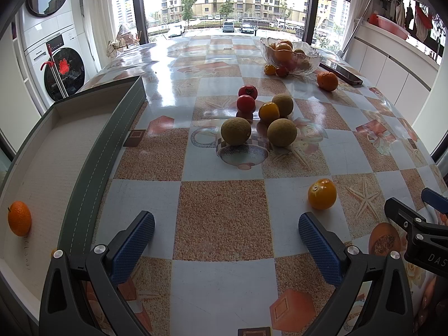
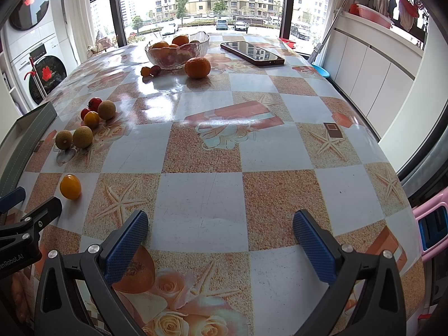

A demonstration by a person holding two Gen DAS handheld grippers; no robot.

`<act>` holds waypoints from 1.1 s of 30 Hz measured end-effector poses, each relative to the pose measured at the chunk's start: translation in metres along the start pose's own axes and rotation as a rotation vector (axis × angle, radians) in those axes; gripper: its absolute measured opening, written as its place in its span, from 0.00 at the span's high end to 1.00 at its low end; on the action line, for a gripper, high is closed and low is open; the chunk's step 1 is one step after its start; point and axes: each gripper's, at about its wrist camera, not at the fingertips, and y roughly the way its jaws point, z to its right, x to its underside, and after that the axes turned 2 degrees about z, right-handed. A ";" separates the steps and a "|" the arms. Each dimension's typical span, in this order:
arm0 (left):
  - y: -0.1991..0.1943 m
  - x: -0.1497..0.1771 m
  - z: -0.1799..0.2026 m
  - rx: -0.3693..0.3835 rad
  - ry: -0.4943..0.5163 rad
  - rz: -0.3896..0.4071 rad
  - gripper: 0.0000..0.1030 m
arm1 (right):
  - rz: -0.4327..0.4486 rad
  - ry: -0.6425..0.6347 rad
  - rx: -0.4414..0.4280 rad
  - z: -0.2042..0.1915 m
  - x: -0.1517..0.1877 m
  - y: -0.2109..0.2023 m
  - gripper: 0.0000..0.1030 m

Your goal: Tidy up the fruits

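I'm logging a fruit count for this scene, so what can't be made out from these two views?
- Glass bowl contents: fruit overlaps behind ribbed glass in both views; no exact count.
- Tray: left wrist view cuts off its near end; one orange shows.
- Two small fruits beside the bowl: too small to identify.

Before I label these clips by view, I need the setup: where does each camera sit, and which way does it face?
Left wrist: on the left gripper, low over the table, facing the window; shows its open fingers, the tray, and the right gripper at its right edge.
Right wrist: on the right gripper, same heading, further right; shows its open fingers and the left gripper at its left edge.
Shared: the lone yellow tomato, glass bowl, phone.
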 end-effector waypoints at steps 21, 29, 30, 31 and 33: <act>-0.064 -0.045 -0.024 -0.065 0.044 0.095 0.00 | -0.067 -0.150 -0.215 -0.070 -0.022 -0.005 0.02; -0.045 -0.062 -0.028 -0.045 0.065 0.011 0.28 | -0.042 -0.256 -0.236 -0.114 -0.029 0.005 0.78; -0.040 -0.064 -0.024 -0.036 0.068 0.000 0.28 | -0.040 -0.231 -0.240 -0.109 -0.030 0.004 0.78; -0.036 -0.063 -0.020 -0.027 0.070 -0.006 0.28 | -0.038 -0.199 -0.237 -0.101 -0.031 0.004 0.78; -0.021 -0.066 -0.009 -0.008 0.091 -0.025 0.28 | -0.047 -0.131 -0.243 -0.080 -0.032 0.004 0.78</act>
